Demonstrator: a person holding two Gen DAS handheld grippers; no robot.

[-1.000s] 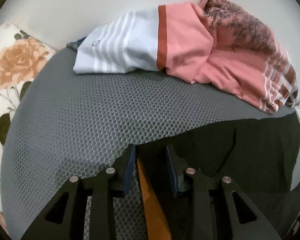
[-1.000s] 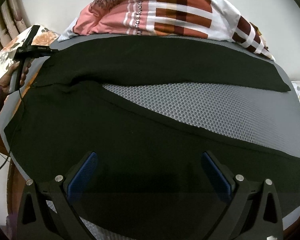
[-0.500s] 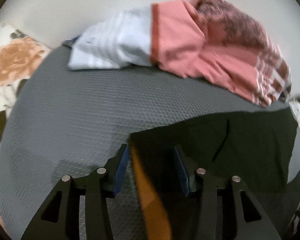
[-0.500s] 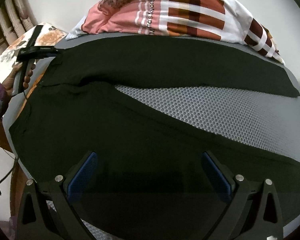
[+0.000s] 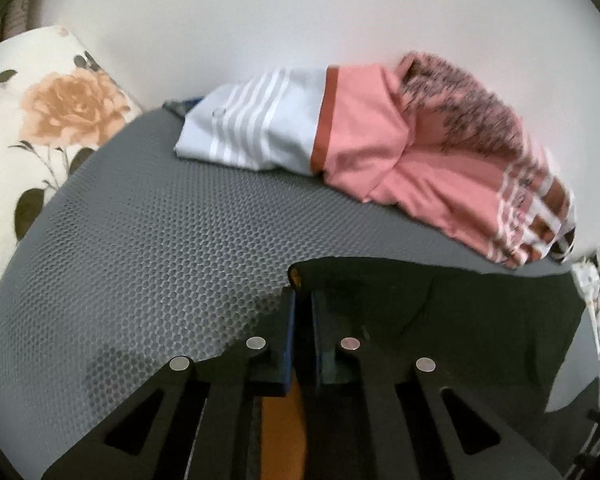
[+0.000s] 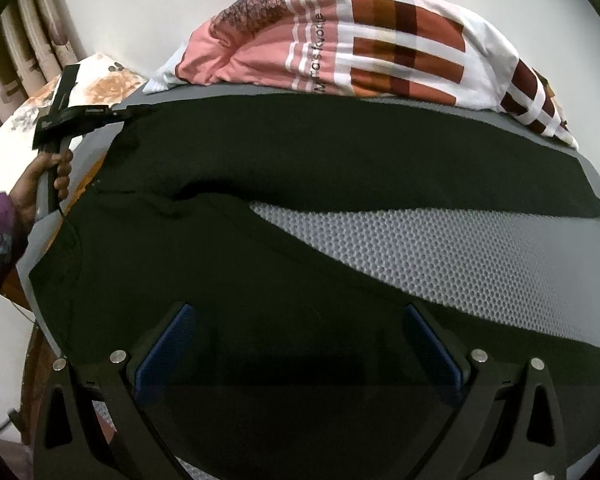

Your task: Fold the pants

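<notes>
Black pants point(image 6: 300, 240) spread on a grey honeycomb mat point(image 5: 160, 248), gripped at one corner.

The left gripper point(image 5: 302, 312) is seen clamped on a corner of the pants at the waist end, its blue pads pressed together on the cloth. The right gripper point(image 6: 300, 344) is held above the near leg with its jaws wide apart and nothing between them. The pants are laid flat across the mat, the two legs diverging toward its right edge, with bare mat exposed between them. Along the far edge of the mat a pink, white and brown bedding bundle point(image 6: 360, 40) is heaped against a plain white wall point(image 5: 300, 12). A floral pillow point(image 5: 40, 120) is placed beside the far left corner; curtains point(image 6: 28, 40) are visible beyond it.
</notes>
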